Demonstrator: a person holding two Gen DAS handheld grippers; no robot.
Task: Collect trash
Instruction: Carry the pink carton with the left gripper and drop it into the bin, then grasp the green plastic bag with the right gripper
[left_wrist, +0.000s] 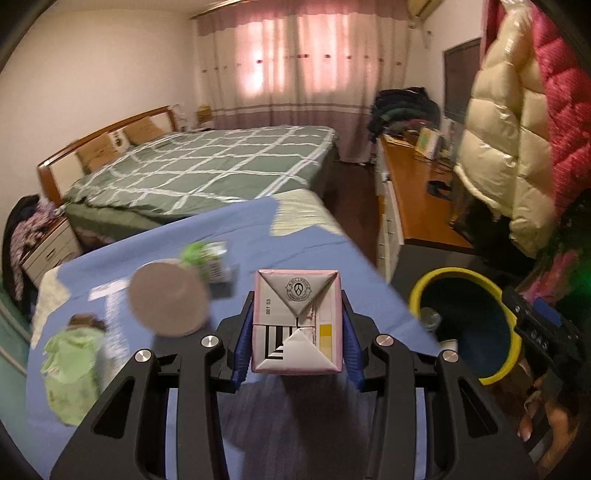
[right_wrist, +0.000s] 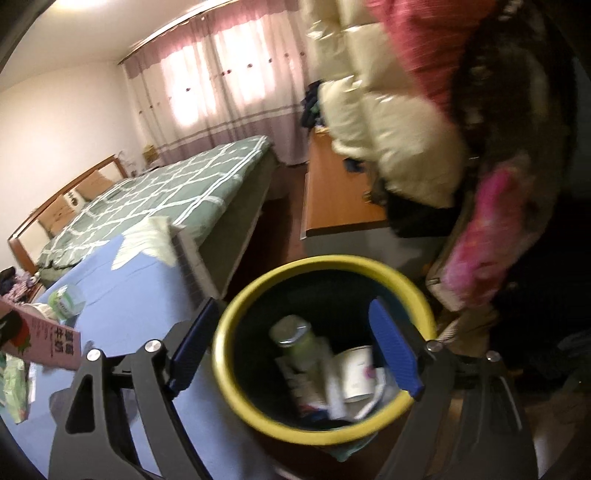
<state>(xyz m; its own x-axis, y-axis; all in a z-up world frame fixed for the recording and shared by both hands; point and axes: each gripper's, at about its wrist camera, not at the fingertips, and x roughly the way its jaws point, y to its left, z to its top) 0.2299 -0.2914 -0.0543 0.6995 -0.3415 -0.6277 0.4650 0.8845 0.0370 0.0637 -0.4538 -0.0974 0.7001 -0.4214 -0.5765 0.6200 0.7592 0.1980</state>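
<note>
My left gripper (left_wrist: 297, 308) is shut on a pink and white milk carton (left_wrist: 295, 332), holding it by its sides above the blue-covered table (left_wrist: 314, 251). The same carton (right_wrist: 44, 343) shows at the left edge of the right wrist view. Beside the table's right edge stands a yellow-rimmed bin (right_wrist: 236, 314), also seen in the left wrist view as the bin (left_wrist: 417, 295). My right gripper (right_wrist: 293, 306) hangs open over the bin's mouth with nothing between its fingers. Inside the bin lie a bottle (right_wrist: 295, 339) and a paper cup (right_wrist: 356, 373).
On the table lie a round brown cup (left_wrist: 168, 299), a green wrapper (left_wrist: 70, 369) and a green-white packet (left_wrist: 207, 258). A bed with a green checked cover (left_wrist: 221, 166) is behind, a wooden desk (left_wrist: 417, 192) to the right, and padded jackets (left_wrist: 517, 129) hang close by.
</note>
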